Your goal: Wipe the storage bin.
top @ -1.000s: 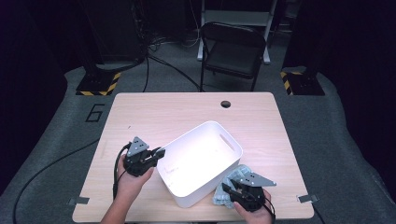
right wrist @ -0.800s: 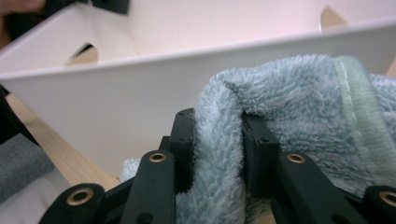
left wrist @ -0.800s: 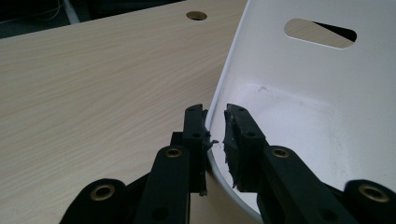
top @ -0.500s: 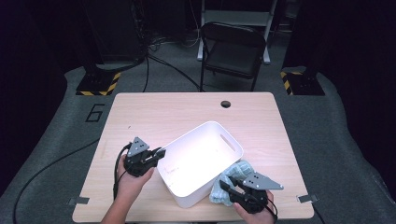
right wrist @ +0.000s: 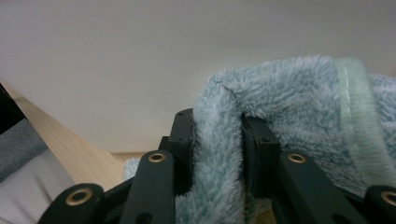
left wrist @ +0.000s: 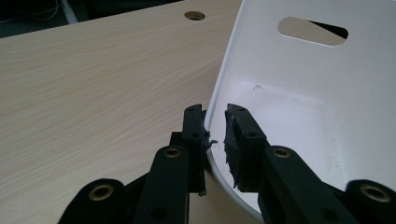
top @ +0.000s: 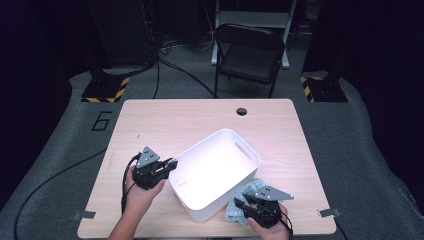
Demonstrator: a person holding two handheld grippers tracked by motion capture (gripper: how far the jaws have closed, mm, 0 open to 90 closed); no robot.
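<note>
Soft, light fluffy towel [right wrist: 280, 98], clenched in the right claw [right wrist: 217, 135] at lower right; the left claw [left wrist: 215, 128] pinches the stiff white bin's rim [left wrist: 219, 88].

Bin wall [right wrist: 140, 56] directly before towel [right wrist: 280, 93]

The right gripper [top: 243, 205], clamped on the light blue towel [top: 241, 199], sits a little closer to the white bin [top: 200, 197] than a second ago, down at the bin's near right side. The towel bunches up tighter against the bin's outer wall, and less of it lies spread on the table [top: 165, 120] in front of the gripper.
</note>
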